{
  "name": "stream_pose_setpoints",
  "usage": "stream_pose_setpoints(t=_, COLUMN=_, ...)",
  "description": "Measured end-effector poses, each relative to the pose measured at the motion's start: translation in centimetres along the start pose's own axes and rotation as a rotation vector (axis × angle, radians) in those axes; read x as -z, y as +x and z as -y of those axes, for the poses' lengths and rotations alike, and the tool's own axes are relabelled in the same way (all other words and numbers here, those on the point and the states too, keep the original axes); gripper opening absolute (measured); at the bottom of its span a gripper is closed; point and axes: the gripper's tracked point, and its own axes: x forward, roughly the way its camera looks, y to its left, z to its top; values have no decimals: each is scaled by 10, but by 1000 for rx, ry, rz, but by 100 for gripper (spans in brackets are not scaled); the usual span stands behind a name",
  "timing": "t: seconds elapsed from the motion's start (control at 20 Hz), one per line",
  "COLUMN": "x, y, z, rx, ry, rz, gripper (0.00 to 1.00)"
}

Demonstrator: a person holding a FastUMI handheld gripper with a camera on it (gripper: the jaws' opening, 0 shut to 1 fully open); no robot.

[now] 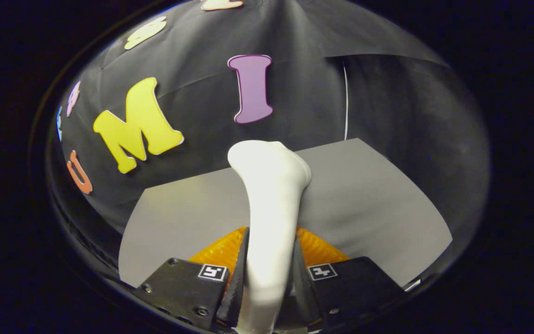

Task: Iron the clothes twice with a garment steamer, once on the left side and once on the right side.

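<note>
A white garment steamer (270, 204) stands up between my fingers, its handle rising from the bottom and its wider head ending beyond the fingertips. My gripper (269, 253) is shut on the steamer's handle, with both fingers pressing on its sides. The steamer's head is seen from behind, so its steam face is hidden. It is held above a grey table (369, 204). No garment can be made out on the table.
The black cloth wall (193, 83) rises behind the table's far edge. A thin white cord or seam (345, 102) runs down the wall at the right. The grey table spreads to both sides of the steamer.
</note>
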Motion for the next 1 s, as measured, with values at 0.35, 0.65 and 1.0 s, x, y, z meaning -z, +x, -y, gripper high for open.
stream_pose_setpoints(t=0.35, x=-13, y=-72, z=-42, rx=-108, ry=93, rz=198, gripper=40)
stream_pose_setpoints(t=0.65, x=-12, y=-158, z=-103, rx=-307, ry=134, rz=355, gripper=39)
stream_pose_setpoints(t=1.0, x=15, y=-249, z=-181, rx=-526, ry=204, rz=412, gripper=39)
